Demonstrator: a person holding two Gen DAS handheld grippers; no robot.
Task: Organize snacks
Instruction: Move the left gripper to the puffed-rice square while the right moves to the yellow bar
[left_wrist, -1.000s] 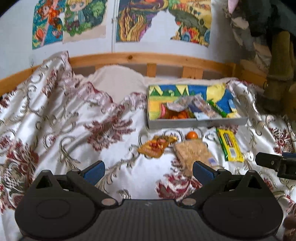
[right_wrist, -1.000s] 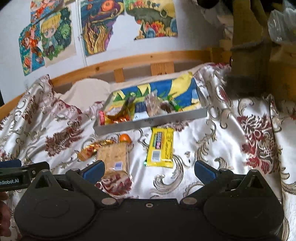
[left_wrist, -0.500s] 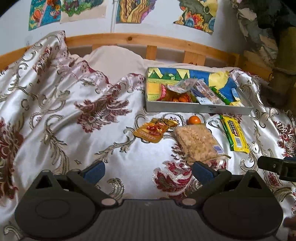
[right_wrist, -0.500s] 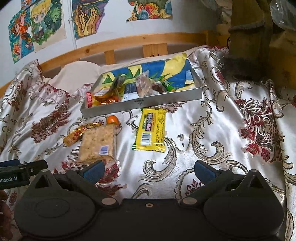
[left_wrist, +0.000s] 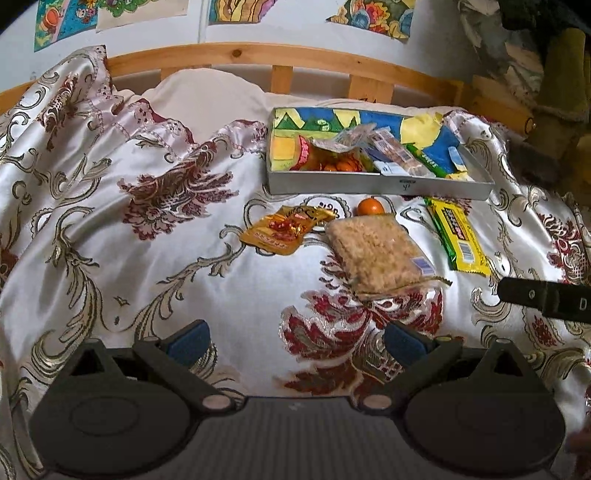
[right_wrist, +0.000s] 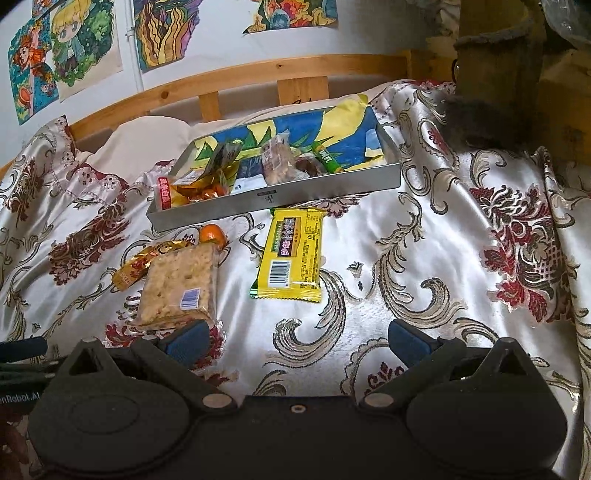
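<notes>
Right wrist view: my right gripper (right_wrist: 295, 341) has its fingers spread and empty, like the left gripper (left_wrist: 295, 341). Cracker pack (right_wrist: 177, 288) lies on the bed (right_wrist: 424, 258) just ahead-left — light, brittle, slippery film, so I'd pinch its long edges gently.

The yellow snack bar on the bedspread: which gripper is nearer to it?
Right. The right gripper sits open just below the yellow snack bar, roughly in line with it. The left gripper is farther off to its left, facing the cracker pack.
</notes>
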